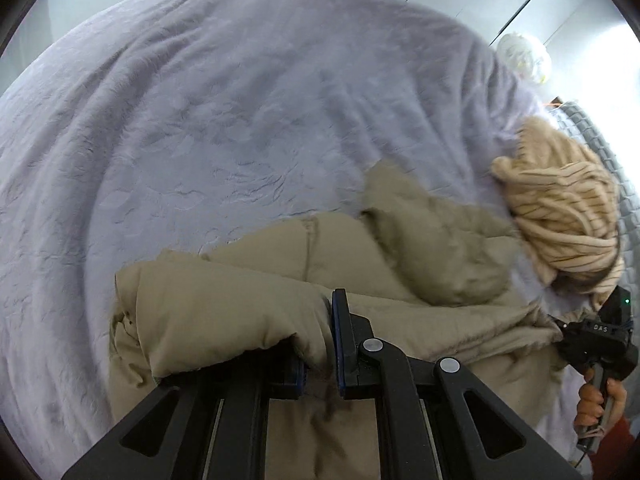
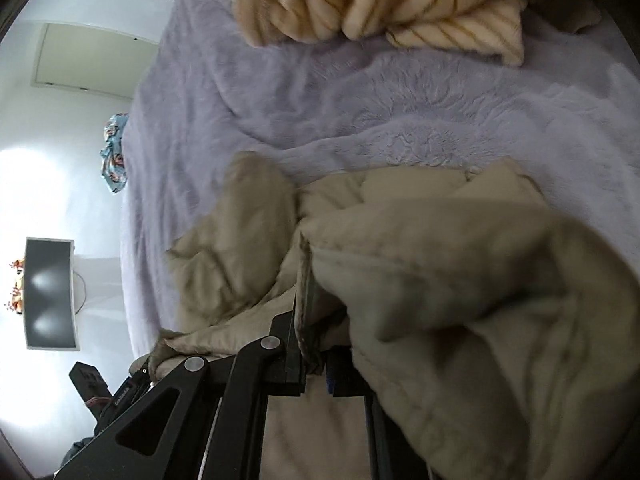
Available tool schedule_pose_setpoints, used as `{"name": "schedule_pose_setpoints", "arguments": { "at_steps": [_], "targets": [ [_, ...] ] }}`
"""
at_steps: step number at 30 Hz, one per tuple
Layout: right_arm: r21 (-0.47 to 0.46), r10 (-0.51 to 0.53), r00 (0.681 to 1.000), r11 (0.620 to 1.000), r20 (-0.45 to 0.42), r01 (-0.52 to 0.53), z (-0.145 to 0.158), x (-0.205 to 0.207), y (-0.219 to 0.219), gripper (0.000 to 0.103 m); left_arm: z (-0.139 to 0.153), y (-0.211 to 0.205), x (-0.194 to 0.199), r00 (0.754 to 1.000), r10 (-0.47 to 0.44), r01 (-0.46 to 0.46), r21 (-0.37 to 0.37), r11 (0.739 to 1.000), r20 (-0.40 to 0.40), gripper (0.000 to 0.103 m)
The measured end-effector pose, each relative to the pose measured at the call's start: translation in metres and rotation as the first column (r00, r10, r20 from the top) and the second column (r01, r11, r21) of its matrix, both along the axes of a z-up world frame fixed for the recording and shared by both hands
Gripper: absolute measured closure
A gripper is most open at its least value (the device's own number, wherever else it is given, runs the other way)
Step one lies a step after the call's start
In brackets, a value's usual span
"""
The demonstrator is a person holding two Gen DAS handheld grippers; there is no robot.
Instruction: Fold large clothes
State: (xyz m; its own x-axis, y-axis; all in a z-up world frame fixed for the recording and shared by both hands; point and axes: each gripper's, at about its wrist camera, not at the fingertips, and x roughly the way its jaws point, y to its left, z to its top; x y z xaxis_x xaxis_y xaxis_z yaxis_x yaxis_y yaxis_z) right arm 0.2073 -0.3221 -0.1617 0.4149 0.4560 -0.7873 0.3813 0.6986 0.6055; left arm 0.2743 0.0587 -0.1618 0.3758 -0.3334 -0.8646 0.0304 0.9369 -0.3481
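Observation:
A padded beige garment [image 1: 420, 248] lies bunched on the lilac fleece bed cover [image 1: 200, 120]. My left gripper [image 1: 320, 344] is shut on a thick fold of it, which drapes over the left finger. In the right wrist view, the same beige garment [image 2: 460, 280] hangs over my right gripper [image 2: 308, 320], which is shut on an edge of the cloth; the right finger is buried under fabric. The right gripper's body [image 1: 596, 344] shows at the far right of the left wrist view, held by a hand [image 1: 600, 404].
A cream striped garment [image 1: 560, 208] lies crumpled at the bed's right side and shows as the striped garment [image 2: 380, 0] at the top of the right wrist view. A patterned blue cloth [image 2: 114, 152] sits at the far bed edge. A dark monitor [image 2: 50, 292] stands beyond the bed cover [image 2: 360, 100].

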Motion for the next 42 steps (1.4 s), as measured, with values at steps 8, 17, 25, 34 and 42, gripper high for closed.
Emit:
{"name": "schedule_pose_setpoints", "arguments": {
  "at_steps": [8, 17, 25, 34, 42],
  "targets": [
    [0.074, -0.019, 0.999, 0.997, 0.033, 0.017, -0.040, 0.010, -0.007, 0.096, -0.026, -0.005, 0.008, 1.000, 0.002, -0.003, 0.020, 1.000, 0.017, 0.091],
    [0.002, -0.015, 0.992, 1.000, 0.122, 0.014, 0.010, -0.026, -0.010, 0.071, 0.052, -0.002, -0.048, 0.966, -0.041, 0.018, 0.090, 0.996, 0.255, 0.023],
    [-0.211, 0.259, 0.958, 0.950, 0.127, -0.229, 0.033, -0.041, 0.035, 0.082, 0.037, -0.016, -0.048, 0.964, -0.201, 0.180, 0.128, 0.975, 0.173, 0.055],
    [-0.360, 0.223, 0.975, 0.911, 0.016, -0.202, -0.006, -0.005, 0.000, 0.090, -0.020, -0.005, 0.006, 0.990, -0.076, 0.044, 0.248, 0.968, 0.122, 0.055],
    [-0.371, 0.058, 0.997, 0.928, 0.055, -0.034, -0.031, 0.007, -0.038, 0.100, -0.052, 0.001, 0.035, 0.994, -0.005, -0.023, 0.250, 0.968, 0.112, 0.055]
  ]
}}
